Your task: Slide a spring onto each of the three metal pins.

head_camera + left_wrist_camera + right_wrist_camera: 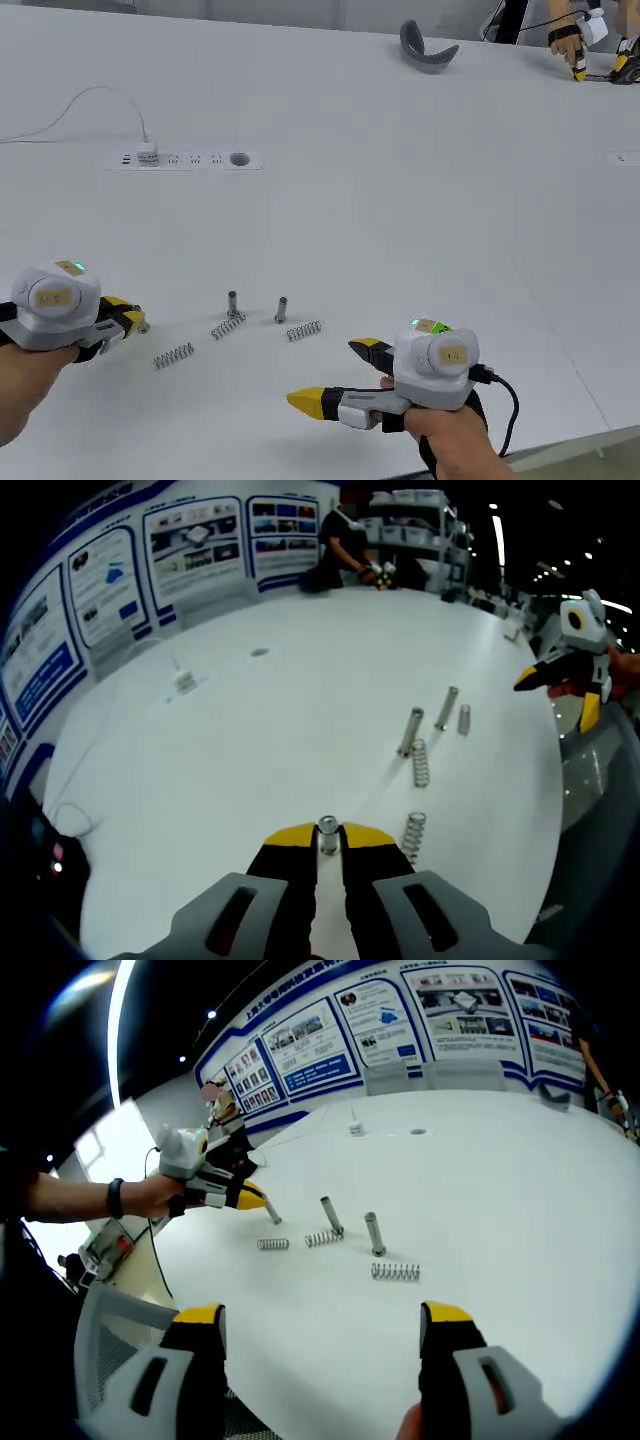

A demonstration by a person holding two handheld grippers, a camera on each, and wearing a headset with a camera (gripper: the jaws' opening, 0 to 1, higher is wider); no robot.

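Two upright pins (232,303) and three springs (228,326) lying flat around them clutter the table (400,220) between the left gripper (135,322), closed round a third pin (327,832), and the wide-spread right gripper (335,373). Beyond them the top lies bare up to the power strip (185,159), well behind.

You're in a lab or demo hall: a broad white workbench (420,200) with a built-in power strip (185,159), blue-framed display posters (310,1060) lining the wall, storage shelves (415,520) beyond, and another person (345,545) working at the far end.
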